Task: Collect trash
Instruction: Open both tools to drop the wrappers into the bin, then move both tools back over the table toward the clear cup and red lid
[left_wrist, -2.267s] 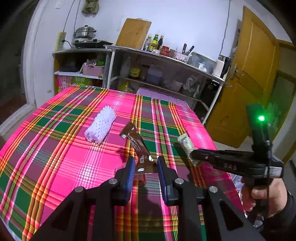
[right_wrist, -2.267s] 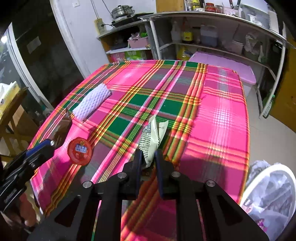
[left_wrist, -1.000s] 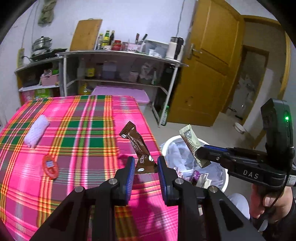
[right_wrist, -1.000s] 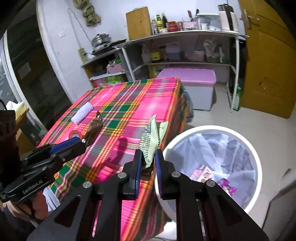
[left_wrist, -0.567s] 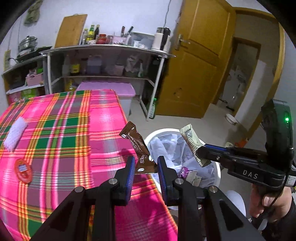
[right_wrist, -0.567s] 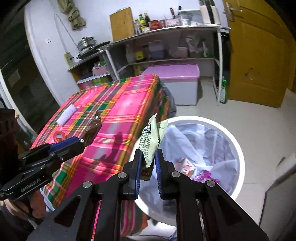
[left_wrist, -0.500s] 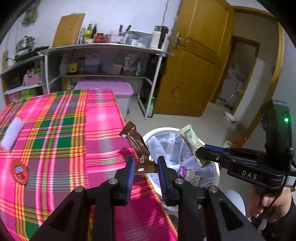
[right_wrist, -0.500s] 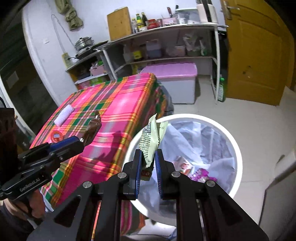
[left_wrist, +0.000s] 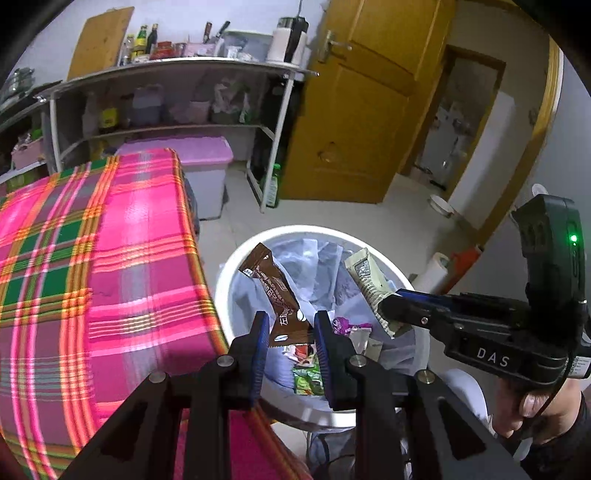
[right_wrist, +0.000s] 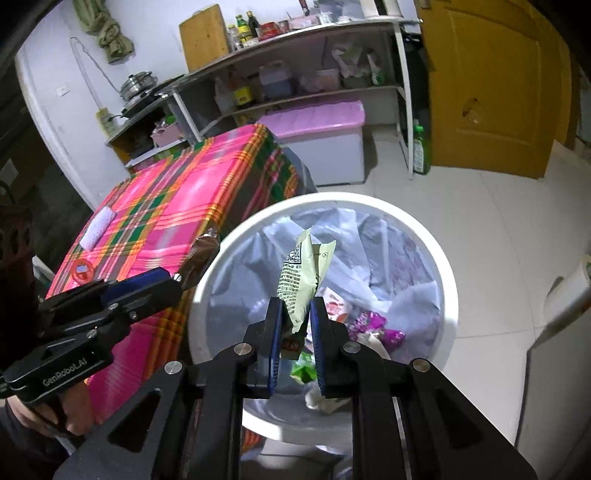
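My left gripper (left_wrist: 289, 334) is shut on a brown snack wrapper (left_wrist: 275, 290) and holds it over the near rim of a white trash bin (left_wrist: 236, 258) lined with a plastic bag. My right gripper (right_wrist: 296, 326) is shut on a pale green wrapper (right_wrist: 301, 277) and holds it above the bin's (right_wrist: 436, 258) opening. The right gripper with the green wrapper (left_wrist: 371, 288) also shows in the left wrist view, and the left gripper (right_wrist: 177, 280) in the right wrist view. Several wrappers lie inside the bin.
The table with a pink plaid cloth (left_wrist: 92, 258) stands left of the bin. A white foam sleeve (right_wrist: 96, 227) and a red round lid (right_wrist: 82, 271) lie on it. A purple-lidded box (right_wrist: 317, 140), shelves and a yellow door (left_wrist: 354, 122) stand behind.
Both grippers have swung from the table to the bin with their wrappers still held. The bin is now closer and more directly below both.
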